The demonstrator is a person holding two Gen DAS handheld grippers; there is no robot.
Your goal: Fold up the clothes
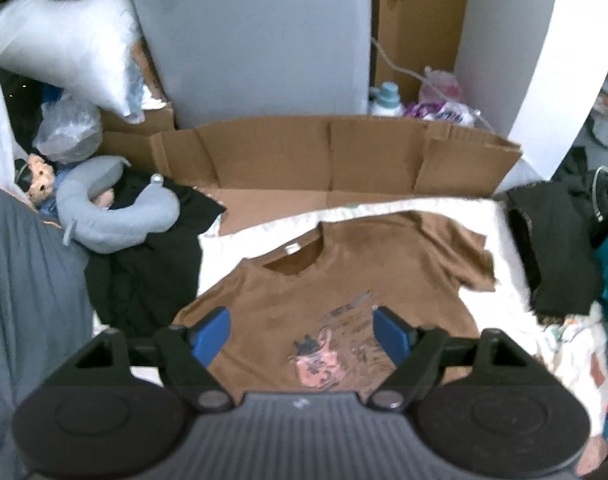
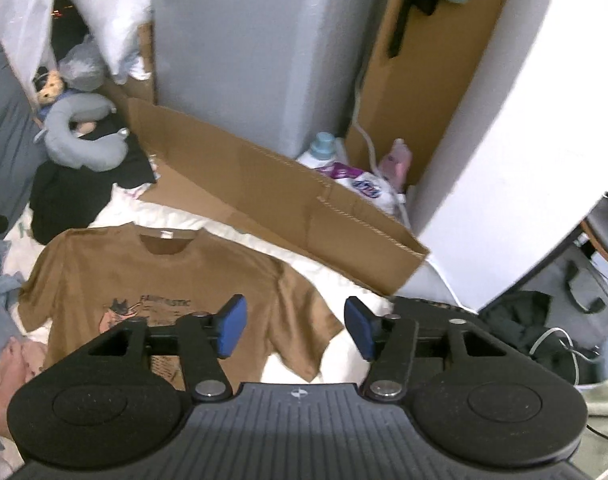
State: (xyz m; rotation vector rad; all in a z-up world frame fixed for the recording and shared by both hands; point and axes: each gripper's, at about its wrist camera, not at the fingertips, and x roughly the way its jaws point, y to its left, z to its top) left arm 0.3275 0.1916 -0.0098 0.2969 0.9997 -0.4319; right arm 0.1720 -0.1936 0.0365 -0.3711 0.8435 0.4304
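Tongs status: your left tongs (image 1: 301, 330) are spread wide, holding nothing, hovering over the chest print of the brown T-shirt (image 1: 344, 276). Your right tongs (image 2: 295, 326) are also wide and empty — positioned above the shirt's sleeve (image 2: 304, 332) and the white sheet (image 2: 344, 280) beside it. Shirt lies flat, face up, collar toward the flattened cardboard (image 1: 304, 160), on the white sheet. Black garment (image 1: 143, 276) sits to its left under a grey neck pillow (image 1: 115, 216); another dark pile (image 1: 552, 248) lies just off the far sleeve. Detergent bottle (image 2: 324, 150) stands behind the cardboard.
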